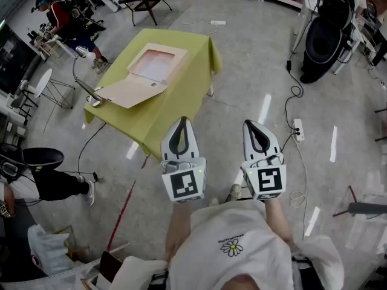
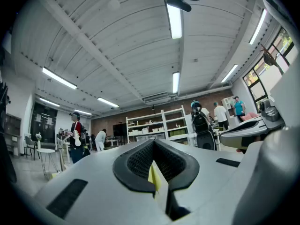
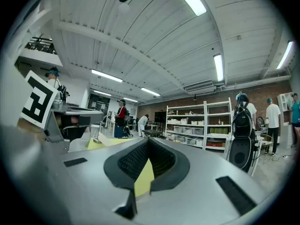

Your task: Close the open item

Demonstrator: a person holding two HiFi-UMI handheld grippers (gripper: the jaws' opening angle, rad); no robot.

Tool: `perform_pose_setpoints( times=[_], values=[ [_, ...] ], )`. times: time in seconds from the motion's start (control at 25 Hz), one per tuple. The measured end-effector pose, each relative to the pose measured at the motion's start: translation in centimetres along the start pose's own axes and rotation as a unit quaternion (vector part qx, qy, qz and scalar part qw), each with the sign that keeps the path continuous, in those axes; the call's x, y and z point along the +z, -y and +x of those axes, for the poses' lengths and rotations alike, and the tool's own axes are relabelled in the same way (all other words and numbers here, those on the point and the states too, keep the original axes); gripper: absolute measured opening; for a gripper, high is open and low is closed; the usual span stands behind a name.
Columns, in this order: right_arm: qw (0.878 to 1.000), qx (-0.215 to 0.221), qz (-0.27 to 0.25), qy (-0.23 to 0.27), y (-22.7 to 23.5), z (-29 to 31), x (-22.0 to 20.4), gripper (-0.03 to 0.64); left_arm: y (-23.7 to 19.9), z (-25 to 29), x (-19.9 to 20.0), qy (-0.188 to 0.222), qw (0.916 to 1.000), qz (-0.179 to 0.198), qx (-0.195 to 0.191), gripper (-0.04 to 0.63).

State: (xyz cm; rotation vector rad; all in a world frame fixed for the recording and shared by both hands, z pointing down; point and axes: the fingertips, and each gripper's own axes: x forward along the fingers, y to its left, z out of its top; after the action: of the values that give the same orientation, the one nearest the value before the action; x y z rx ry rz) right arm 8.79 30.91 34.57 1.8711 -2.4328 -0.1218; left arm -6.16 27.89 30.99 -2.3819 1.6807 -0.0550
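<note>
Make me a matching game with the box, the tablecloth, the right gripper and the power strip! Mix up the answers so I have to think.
Things:
1. cardboard box
2. tablecloth
3. right gripper
4. power strip

Matches:
A. yellow-green
B. lying on the floor
C. lid open
D. jaws shut

Pairs: 1-C, 2-A, 3-D, 4-B

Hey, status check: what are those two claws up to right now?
Left claw shut, empty; right claw same. Box open on table, well ahead, untouched. Nothing seen blocking the path.
</note>
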Motion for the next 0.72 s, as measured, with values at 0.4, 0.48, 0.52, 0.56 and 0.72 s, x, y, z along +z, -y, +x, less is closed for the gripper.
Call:
perform_pose_setpoints(
  times=[0.4,0.48,0.52,0.56,0.72],
  values=[
    [0.999,0.045,0.003,0.019,0.0,1.3,0.0,0.012,1.1,1.6,-1.3,-0.006,0.9994,-0.034,0.003,0.014],
    [0.999,0.044,0.008,0.008,0.6,1.4,-0.5,0.012,1.3,2.1,-1.7,-0.009,0.9995,-0.031,0.000,0.014],
    [0.999,0.039,0.012,0.005,1.0,1.5,-0.6,0.012,1.4,2.4,-1.9,-0.009,0.9995,-0.031,0.000,0.014],
    [0.999,0.035,0.017,0.005,1.5,1.5,-0.6,0.012,1.6,2.7,-1.9,-0.010,0.9994,-0.034,0.001,0.014],
    [0.999,0.030,0.019,0.008,3.4,1.6,-0.7,0.012,2.9,3.8,-1.7,-0.010,0.9991,-0.042,0.003,0.014]
  ],
)
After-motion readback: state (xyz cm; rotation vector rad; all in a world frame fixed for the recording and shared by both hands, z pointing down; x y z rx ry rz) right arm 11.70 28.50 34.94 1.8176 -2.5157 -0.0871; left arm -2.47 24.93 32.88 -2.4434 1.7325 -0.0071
